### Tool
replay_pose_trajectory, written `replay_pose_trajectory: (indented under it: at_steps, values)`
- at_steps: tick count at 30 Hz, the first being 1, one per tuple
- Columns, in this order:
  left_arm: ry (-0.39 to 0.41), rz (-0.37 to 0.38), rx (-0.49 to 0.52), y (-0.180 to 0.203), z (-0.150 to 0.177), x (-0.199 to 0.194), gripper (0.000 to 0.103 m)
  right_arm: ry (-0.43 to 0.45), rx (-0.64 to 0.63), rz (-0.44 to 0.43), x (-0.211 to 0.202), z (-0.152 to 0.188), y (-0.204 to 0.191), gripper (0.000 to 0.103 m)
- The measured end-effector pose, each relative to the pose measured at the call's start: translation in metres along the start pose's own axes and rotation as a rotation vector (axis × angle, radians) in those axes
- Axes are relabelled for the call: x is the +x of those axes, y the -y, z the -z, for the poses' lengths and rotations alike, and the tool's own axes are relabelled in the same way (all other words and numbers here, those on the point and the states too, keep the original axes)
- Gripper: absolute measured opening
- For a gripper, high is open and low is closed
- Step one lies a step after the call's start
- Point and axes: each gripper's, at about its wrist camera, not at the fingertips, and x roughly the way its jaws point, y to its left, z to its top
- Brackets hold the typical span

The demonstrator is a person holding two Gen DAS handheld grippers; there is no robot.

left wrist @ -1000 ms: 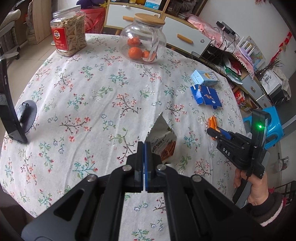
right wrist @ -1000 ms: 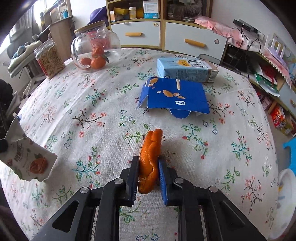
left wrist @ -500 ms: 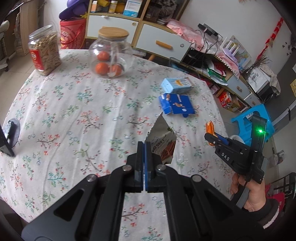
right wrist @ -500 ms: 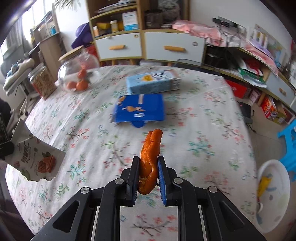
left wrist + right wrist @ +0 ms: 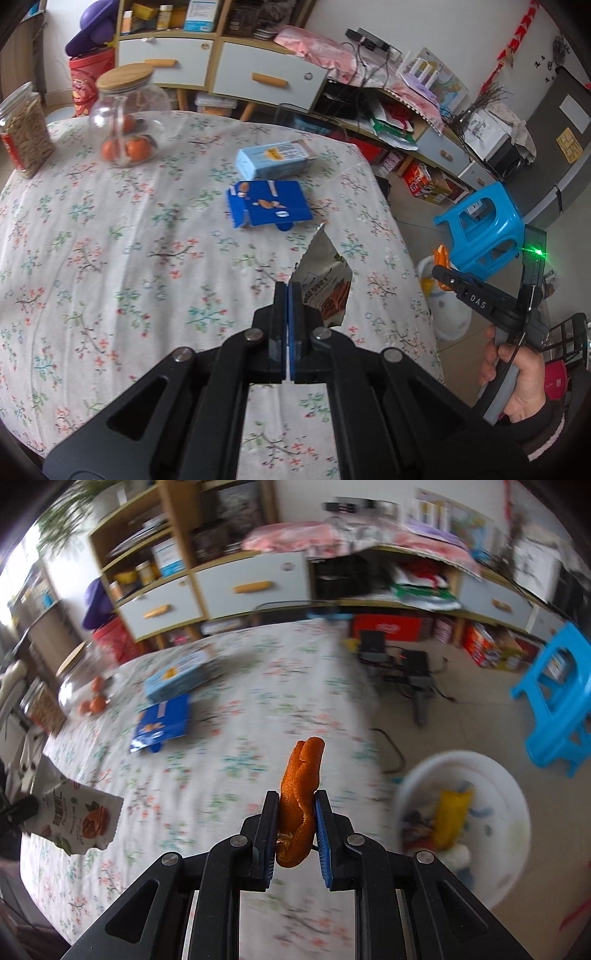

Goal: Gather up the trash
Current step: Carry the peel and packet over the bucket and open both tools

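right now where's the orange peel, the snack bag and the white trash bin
orange peel (image 5: 301, 775), right wrist view, on the upper half above the fingers
snack bag (image 5: 325, 291), left wrist view, on the printed face beside the fingers
white trash bin (image 5: 517, 812), right wrist view, on the inner wall at its right side

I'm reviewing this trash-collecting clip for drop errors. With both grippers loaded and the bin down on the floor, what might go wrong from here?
1. The right gripper pinches only the lower part of the orange peel; a fast swing might shake it loose short of the white bin.
2. The left gripper holds the snack wrapper by one edge, so it may slip out.
3. The bin sits close beside the table's edge, so a drop released early could land on the tablecloth or floor.
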Motion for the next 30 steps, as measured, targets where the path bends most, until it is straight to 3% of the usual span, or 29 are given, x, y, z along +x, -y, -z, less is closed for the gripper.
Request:
replay_pose_trajectory:
  at_steps: [11, 18, 22, 30]
  values:
    - [-0.035, 0.059, 0.045, 0.067, 0.005, 0.035, 0.001, -0.034, 0.196, 0.079, -0.027, 0.011, 0.116, 0.019]
    - [-0.058, 0.088, 0.084, 0.107, 0.010, 0.059, 0.001, -0.050, 0.254, 0.094, -0.033, 0.022, 0.160, 0.023]
    - [-0.070, 0.096, 0.118, 0.129, 0.011, 0.070, 0.001, -0.061, 0.315, 0.098, -0.038, 0.029, 0.183, 0.059]
    - [-0.093, 0.103, 0.193, 0.173, 0.008, 0.101, 0.001, -0.033, 0.317, 0.146, -0.061, 0.043, 0.208, 0.064]
